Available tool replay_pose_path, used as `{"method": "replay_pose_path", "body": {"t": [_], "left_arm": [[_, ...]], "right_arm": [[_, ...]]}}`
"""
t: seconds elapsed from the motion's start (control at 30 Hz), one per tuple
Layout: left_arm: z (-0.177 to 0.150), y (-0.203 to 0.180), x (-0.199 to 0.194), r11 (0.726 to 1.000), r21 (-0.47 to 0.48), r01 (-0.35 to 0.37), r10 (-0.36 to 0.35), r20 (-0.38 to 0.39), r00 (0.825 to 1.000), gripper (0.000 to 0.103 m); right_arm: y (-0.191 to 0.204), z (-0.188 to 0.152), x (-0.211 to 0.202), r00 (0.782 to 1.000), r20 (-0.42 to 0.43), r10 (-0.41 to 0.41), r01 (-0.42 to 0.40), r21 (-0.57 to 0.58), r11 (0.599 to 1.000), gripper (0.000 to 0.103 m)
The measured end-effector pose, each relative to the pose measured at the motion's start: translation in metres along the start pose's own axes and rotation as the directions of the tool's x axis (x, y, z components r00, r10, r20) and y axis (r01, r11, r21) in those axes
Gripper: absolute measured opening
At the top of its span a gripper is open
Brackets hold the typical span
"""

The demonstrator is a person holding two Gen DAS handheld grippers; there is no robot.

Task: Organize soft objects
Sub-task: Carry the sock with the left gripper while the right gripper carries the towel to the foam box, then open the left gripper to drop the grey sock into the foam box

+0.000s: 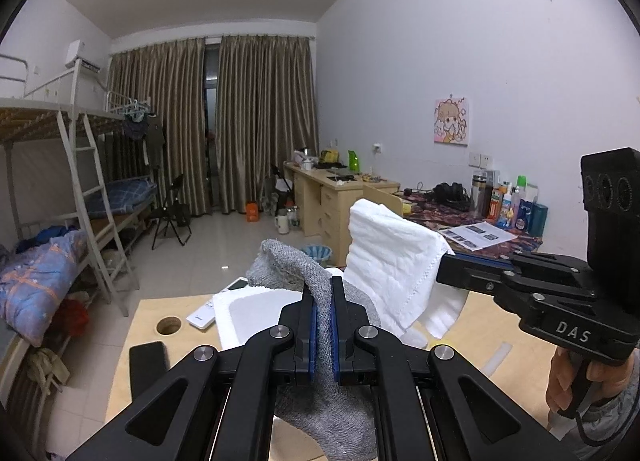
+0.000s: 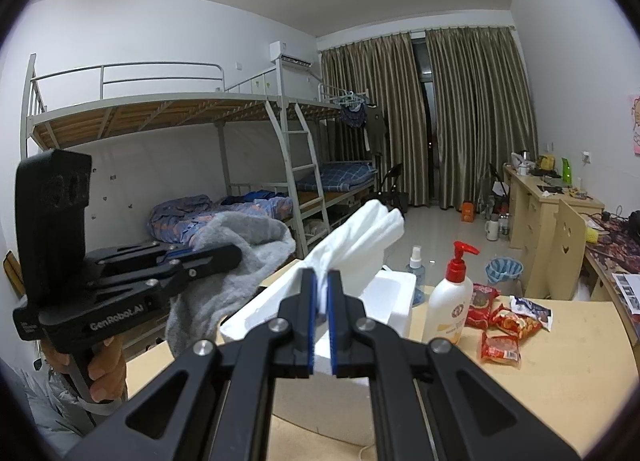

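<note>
My left gripper (image 1: 324,289) is shut on a grey knitted cloth (image 1: 280,261), which rises above the fingers and hangs below them. In the right wrist view the same grey cloth (image 2: 240,245) droops from the left gripper (image 2: 236,257) at the left. My right gripper (image 2: 320,281) is shut on a white towel (image 2: 360,229) that stands up from its fingers. From the left wrist view the white towel (image 1: 388,245) hangs from the right gripper (image 1: 444,269) on the right. Both cloths are held above a white foam box (image 2: 392,293) on the wooden table (image 2: 560,381).
A lotion pump bottle (image 2: 448,309), a spray bottle (image 2: 416,265) and red snack packets (image 2: 504,325) stand right of the box. A black phone (image 1: 148,365), a white remote (image 1: 208,311) and a cable hole (image 1: 169,325) lie at the table's left. Bunk beds and desks line the walls.
</note>
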State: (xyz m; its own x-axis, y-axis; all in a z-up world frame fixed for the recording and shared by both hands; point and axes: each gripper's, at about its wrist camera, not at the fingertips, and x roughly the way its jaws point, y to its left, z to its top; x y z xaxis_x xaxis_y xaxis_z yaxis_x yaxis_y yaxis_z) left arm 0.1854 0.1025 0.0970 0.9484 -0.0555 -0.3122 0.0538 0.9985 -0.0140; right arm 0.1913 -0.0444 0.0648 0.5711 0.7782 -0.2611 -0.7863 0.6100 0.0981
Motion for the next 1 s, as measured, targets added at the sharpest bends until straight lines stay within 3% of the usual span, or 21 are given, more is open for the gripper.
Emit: {"method": "replay_pose_path", "body": {"t": [0.43, 0.7, 0.77, 0.87, 0.93, 1.0], "left_arm": [[-0.001, 0.013, 0.06, 0.998, -0.025, 0.057, -0.06, -0.089, 0.994, 0.005], [-0.004, 0.014, 0.075, 0.999, -0.026, 0.045, -0.047, -0.107, 0.993, 0.009], [-0.004, 0.013, 0.077, 0.999, -0.018, 0.036, -0.038, -0.113, 0.993, 0.013], [-0.004, 0.012, 0.077, 1.0, -0.011, 0.012, -0.013, -0.104, 0.994, 0.044], [-0.003, 0.013, 0.074, 1.0, -0.017, -0.002, 0.001, -0.083, 0.997, 0.079], [-0.002, 0.014, 0.069, 1.0, -0.02, -0.012, 0.011, -0.054, 0.998, 0.089]], "right_arm": [[-0.014, 0.002, 0.009, 1.0, -0.001, -0.021, 0.021, 0.017, 1.0, 0.007], [-0.021, 0.0, 0.014, 0.999, -0.01, -0.034, 0.035, 0.026, 0.999, 0.007], [-0.02, 0.001, 0.014, 0.999, -0.01, -0.035, 0.035, 0.027, 0.999, 0.007], [-0.02, 0.001, 0.014, 0.999, -0.011, -0.035, 0.036, 0.029, 0.999, 0.007], [-0.02, 0.001, 0.014, 0.999, -0.011, -0.034, 0.035, 0.03, 0.999, 0.007], [-0.021, 0.002, 0.014, 0.999, -0.012, -0.036, 0.036, 0.031, 0.999, 0.007]]}}
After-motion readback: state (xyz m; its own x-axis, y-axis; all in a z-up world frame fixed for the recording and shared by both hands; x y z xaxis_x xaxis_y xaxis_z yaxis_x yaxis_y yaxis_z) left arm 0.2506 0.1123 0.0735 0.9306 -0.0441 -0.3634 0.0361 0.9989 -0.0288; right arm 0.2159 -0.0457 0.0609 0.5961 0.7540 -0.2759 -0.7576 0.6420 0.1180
